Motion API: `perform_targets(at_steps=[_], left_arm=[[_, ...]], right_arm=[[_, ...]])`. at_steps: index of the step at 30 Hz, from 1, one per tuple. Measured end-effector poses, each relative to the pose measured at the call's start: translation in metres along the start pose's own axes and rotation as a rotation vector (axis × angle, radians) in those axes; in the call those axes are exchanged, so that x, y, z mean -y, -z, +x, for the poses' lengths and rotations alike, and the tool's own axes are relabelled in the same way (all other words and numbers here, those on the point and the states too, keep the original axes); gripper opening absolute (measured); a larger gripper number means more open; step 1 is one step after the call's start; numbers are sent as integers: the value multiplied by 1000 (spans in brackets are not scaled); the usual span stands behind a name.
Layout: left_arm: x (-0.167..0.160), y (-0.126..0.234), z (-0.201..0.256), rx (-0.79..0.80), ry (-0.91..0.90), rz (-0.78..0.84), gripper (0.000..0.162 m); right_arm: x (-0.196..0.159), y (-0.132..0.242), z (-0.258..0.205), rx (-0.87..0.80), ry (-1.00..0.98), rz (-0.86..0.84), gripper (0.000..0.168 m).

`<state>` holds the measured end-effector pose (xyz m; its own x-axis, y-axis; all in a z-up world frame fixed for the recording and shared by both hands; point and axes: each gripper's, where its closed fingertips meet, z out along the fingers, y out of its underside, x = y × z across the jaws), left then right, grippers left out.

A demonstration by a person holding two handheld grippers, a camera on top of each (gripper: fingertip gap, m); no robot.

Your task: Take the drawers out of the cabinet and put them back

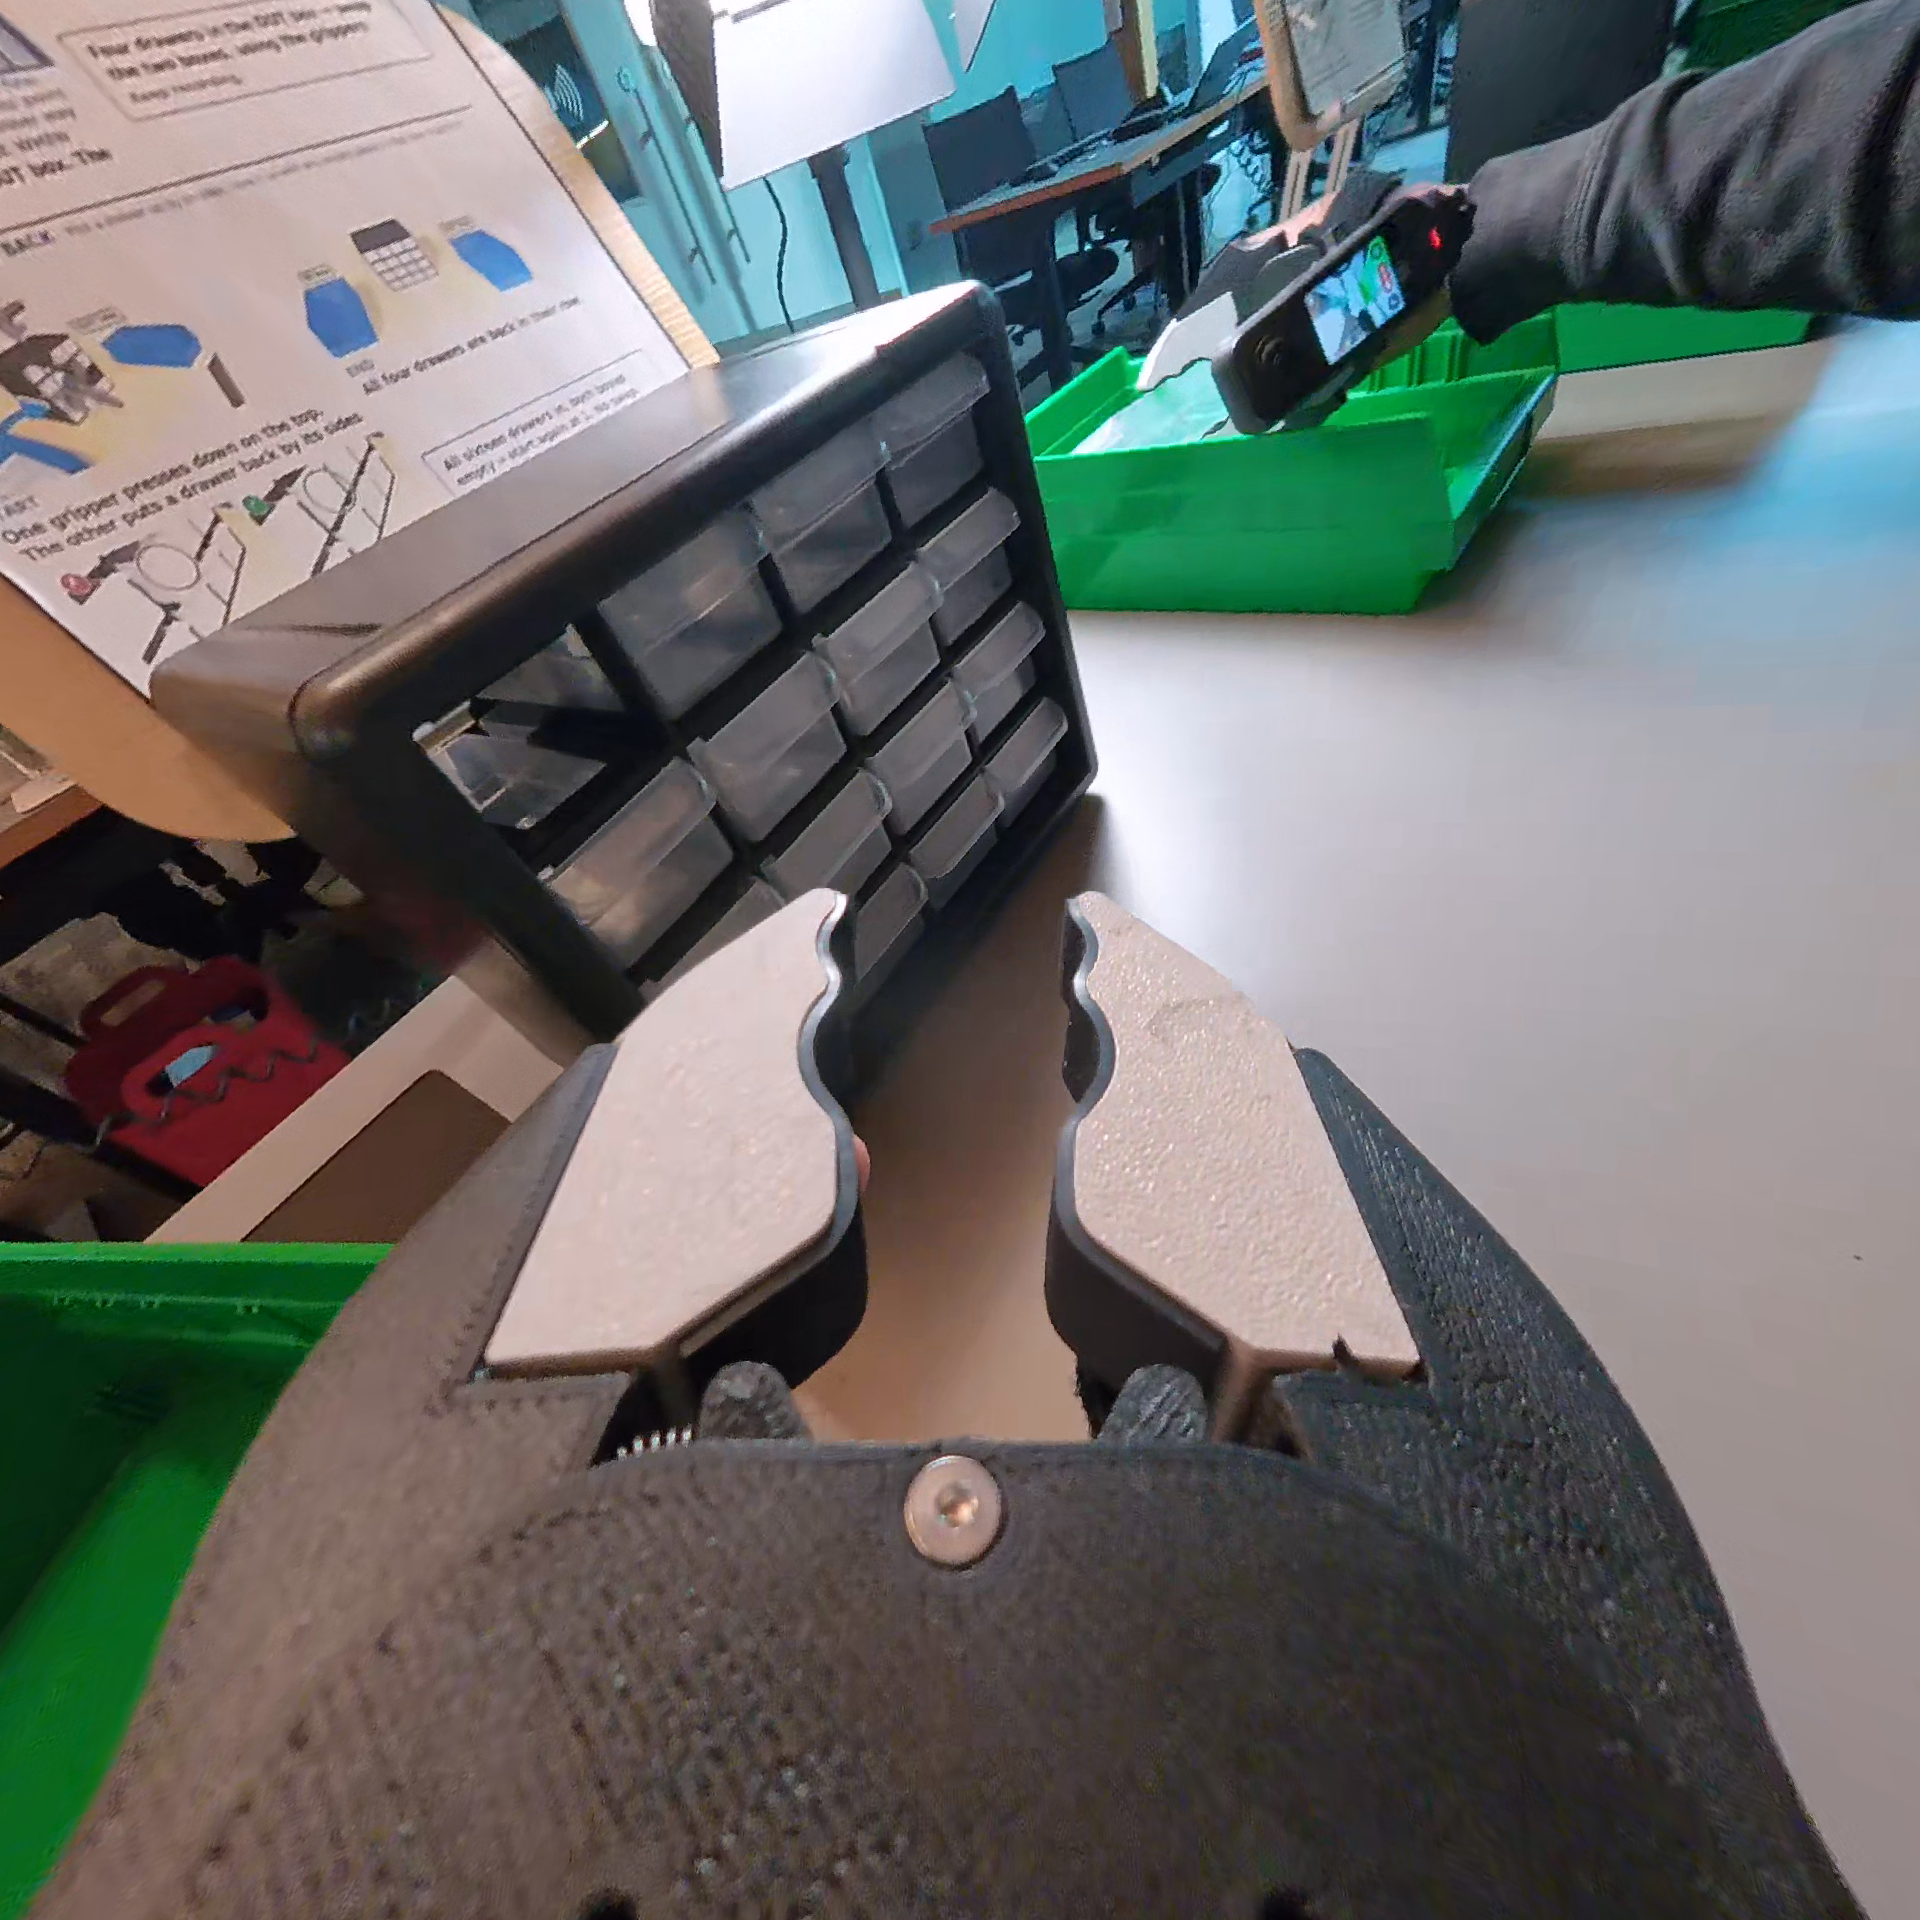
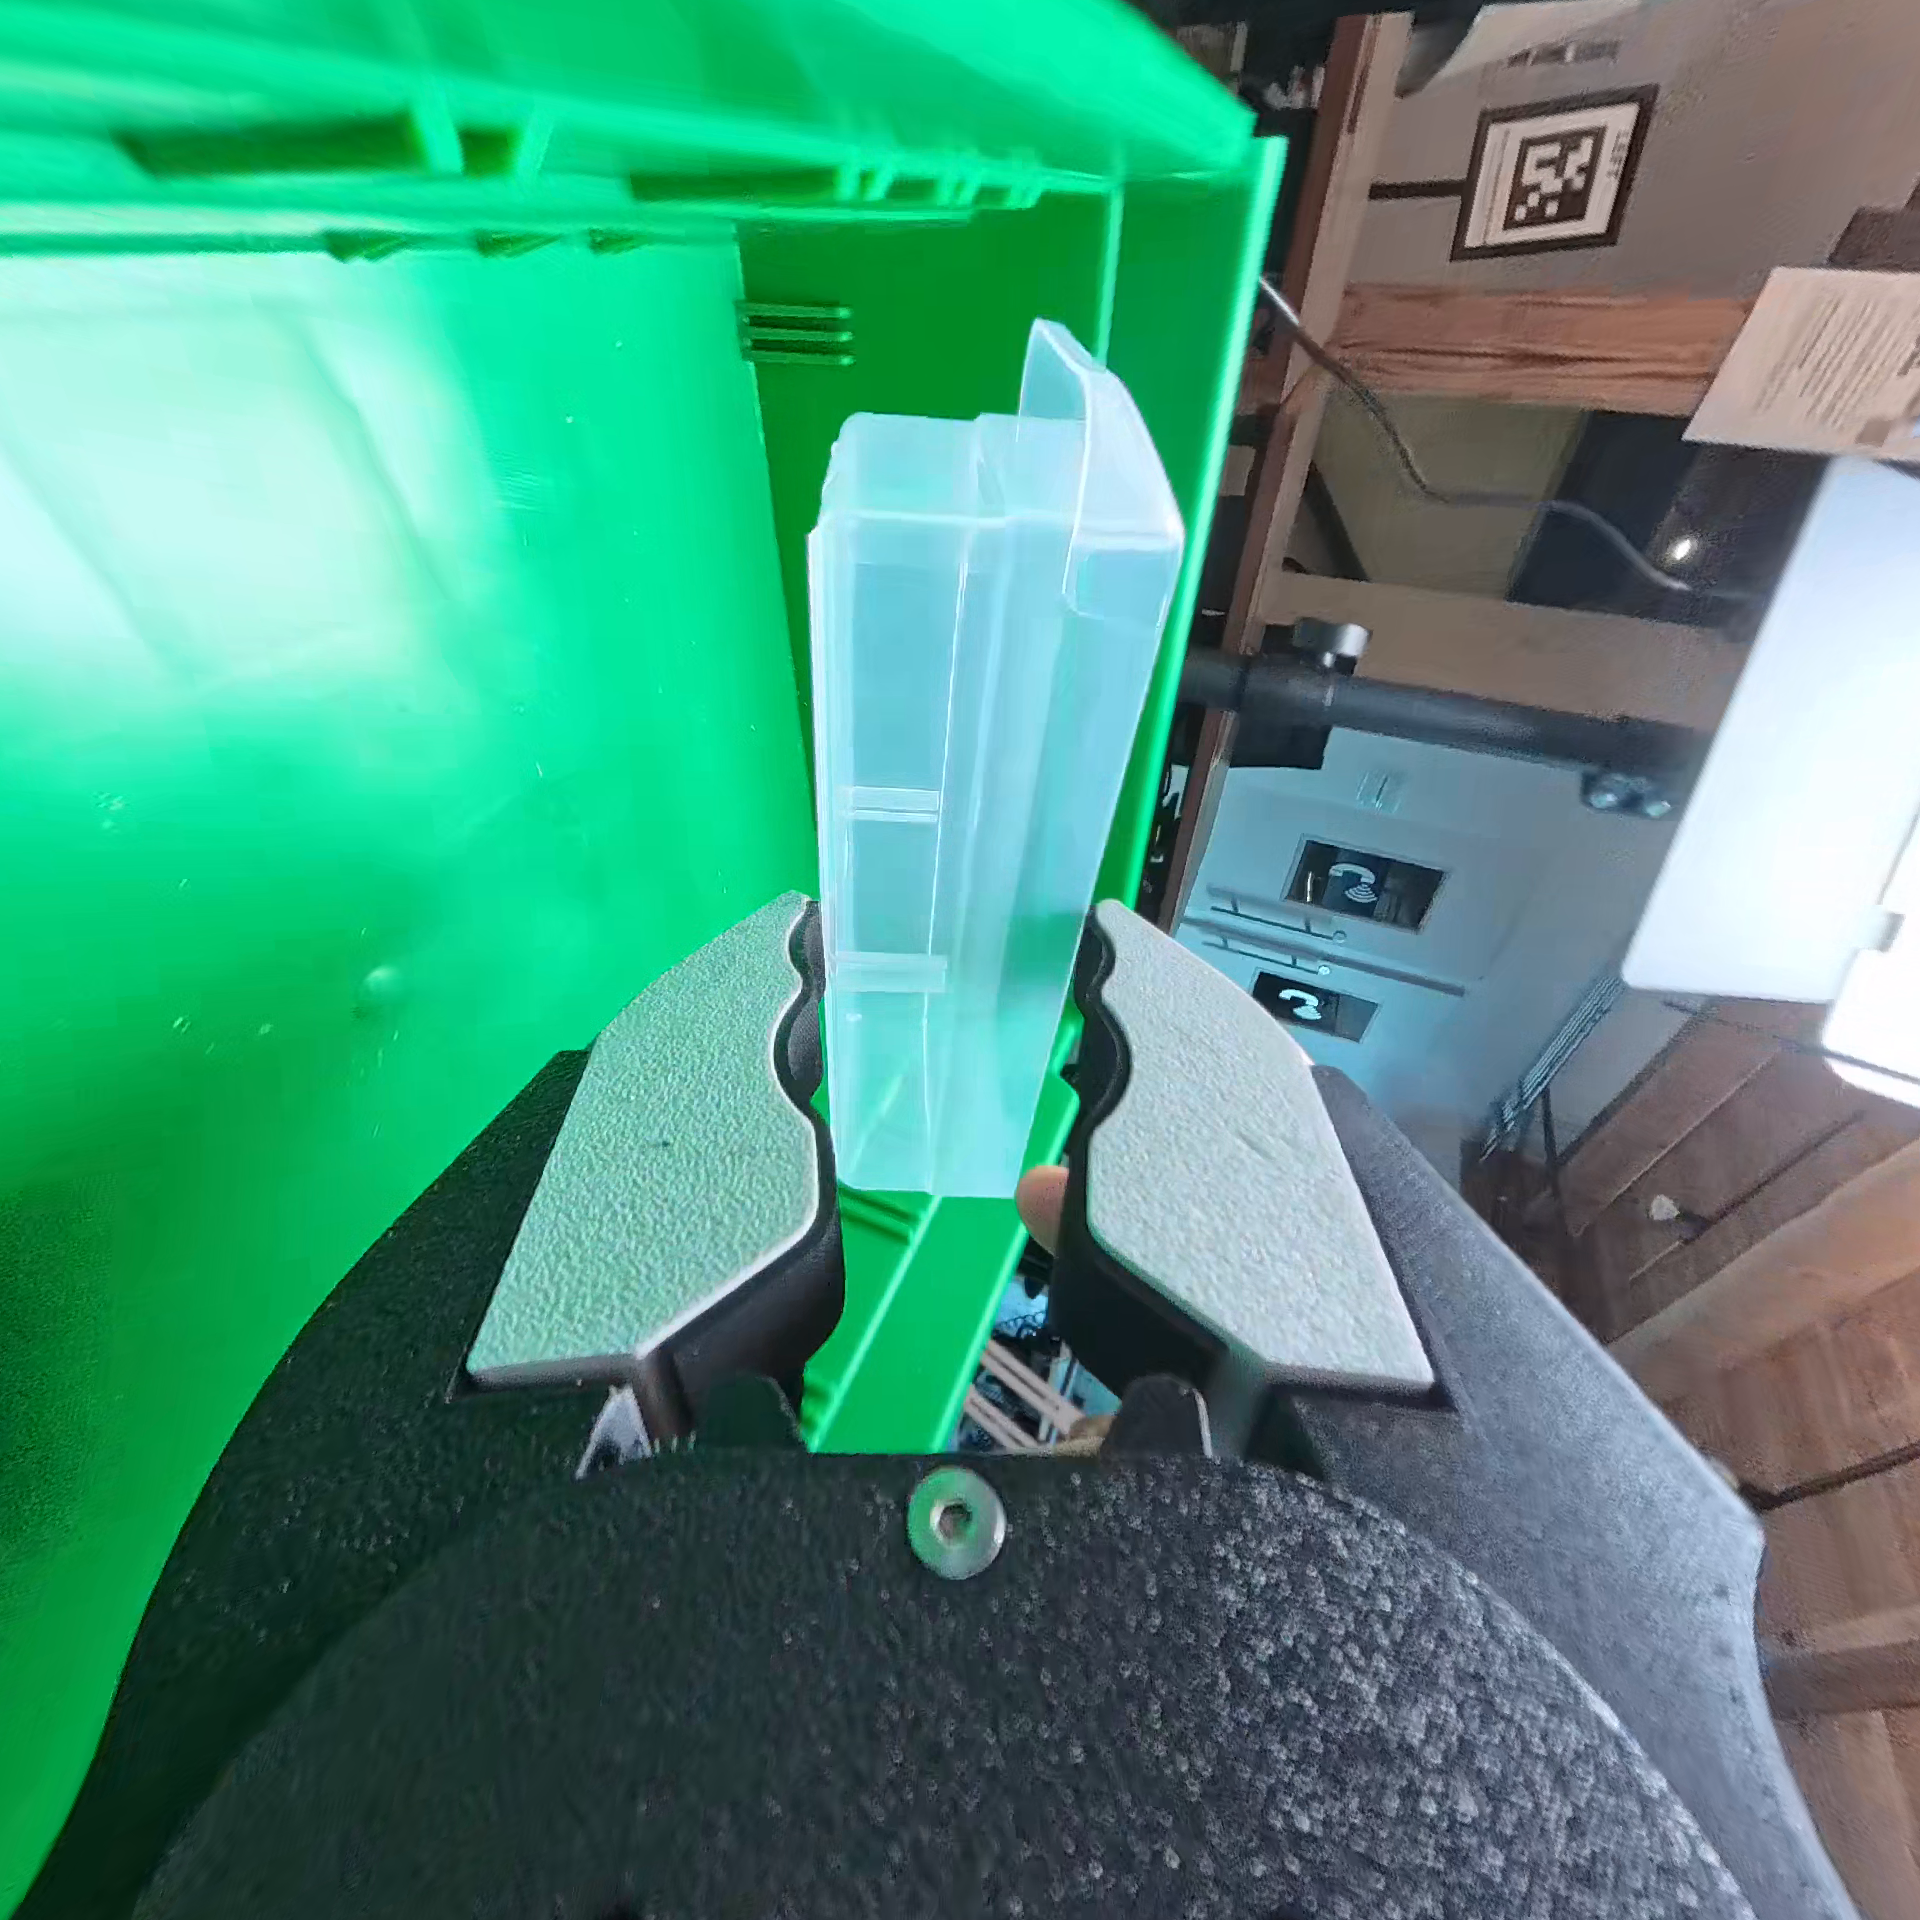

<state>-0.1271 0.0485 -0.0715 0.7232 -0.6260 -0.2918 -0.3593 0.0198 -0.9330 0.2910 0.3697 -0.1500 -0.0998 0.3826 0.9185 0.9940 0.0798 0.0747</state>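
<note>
A black cabinet (image 1: 644, 665) with several clear drawers stands on the table, seen in the left wrist view. Its top-left slot (image 1: 520, 748) looks dark, with a drawer sitting askew in it. My left gripper (image 1: 956, 925) is open and empty, just in front of the cabinet's lower front. My right gripper (image 2: 956, 935) is shut on a clear plastic drawer (image 2: 977, 727), gripping it by its sides over a green bin (image 2: 312, 727). The right gripper also shows in the left wrist view (image 1: 1195, 358), held by a hand in a black sleeve above that bin (image 1: 1247, 499).
A second green bin (image 1: 125, 1403) sits at the lower left beside my left gripper. A printed instruction sheet (image 1: 260, 312) leans behind the cabinet. The beige table (image 1: 1507, 935) stretches right of the cabinet. Shelves and boxes lie beyond the bin's edge (image 2: 1507, 623).
</note>
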Motion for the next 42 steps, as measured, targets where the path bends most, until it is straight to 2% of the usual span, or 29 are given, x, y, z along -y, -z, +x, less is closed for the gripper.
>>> perform_targets(at_steps=[4, 9, 14, 17, 22, 25, 31, 36, 38, 42], left_arm=[[-11, -5, -7, 8, 13, -28, 38], [-20, -11, -10, 2, 31, -48, 39], [-30, -15, -9, -11, 35, -68, 39], [-31, -16, -8, -14, 33, -73, 39], [-34, -16, -12, -11, 44, -76, 39], [-37, -18, -11, -16, 50, -83, 38], [-41, -20, -7, -27, 47, -98, 39], [-43, -19, -7, -29, 51, -100, 39], [-43, -18, -6, -30, 51, -102, 39], [-42, -15, -9, -23, 50, -98, 39]], right_arm=[[6, -22, -8, 28, -85, 40, 46], [9, -32, -18, 114, -116, 55, 46], [-5, -34, -32, 194, -127, 12, 46], [-10, -31, -44, 276, -136, -5, 52], [-3, -20, -47, 397, -164, 24, 52], [3, -16, -45, 451, -146, 18, 45], [9, -25, -43, 471, -137, -26, 12], [6, -36, -35, 431, -200, -64, 11], [7, -33, -32, 433, -231, -57, 17], [21, -5, 10, 365, -529, 76, 25]])
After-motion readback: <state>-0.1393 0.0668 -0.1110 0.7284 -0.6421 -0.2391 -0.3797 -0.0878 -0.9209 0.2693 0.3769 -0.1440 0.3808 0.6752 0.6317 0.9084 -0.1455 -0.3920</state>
